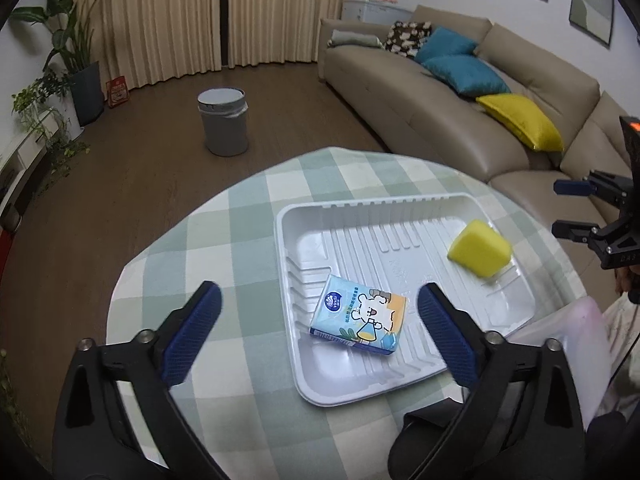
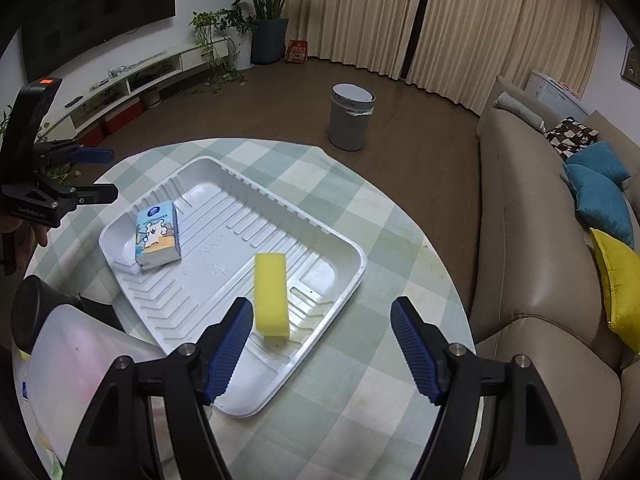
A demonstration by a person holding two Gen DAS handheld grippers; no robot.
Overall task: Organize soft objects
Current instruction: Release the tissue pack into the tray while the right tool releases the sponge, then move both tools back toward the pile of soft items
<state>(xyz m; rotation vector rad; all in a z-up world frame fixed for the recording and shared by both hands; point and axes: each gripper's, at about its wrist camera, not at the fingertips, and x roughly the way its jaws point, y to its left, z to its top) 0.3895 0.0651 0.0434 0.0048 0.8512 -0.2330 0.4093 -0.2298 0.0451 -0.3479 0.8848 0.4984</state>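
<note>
I am seeing both the left tool (image 1: 318,334) and the right tool (image 2: 322,350) hanging wide open and empty above the white tray (image 2: 344,280), where the light, squashy yellow sponge (image 2: 273,294) and the soft tissue pack (image 2: 157,238) are lying well apart, so I am judging that each is needing a gentle pinch across its narrow sides.

- The left black two-finger gripper (image 1: 320,312) with blue ribbed pads hung tilted downward, jaws spread wide, empty.
- The right black two-finger gripper (image 2: 322,330) matched it, jaws parted, empty.
</note>
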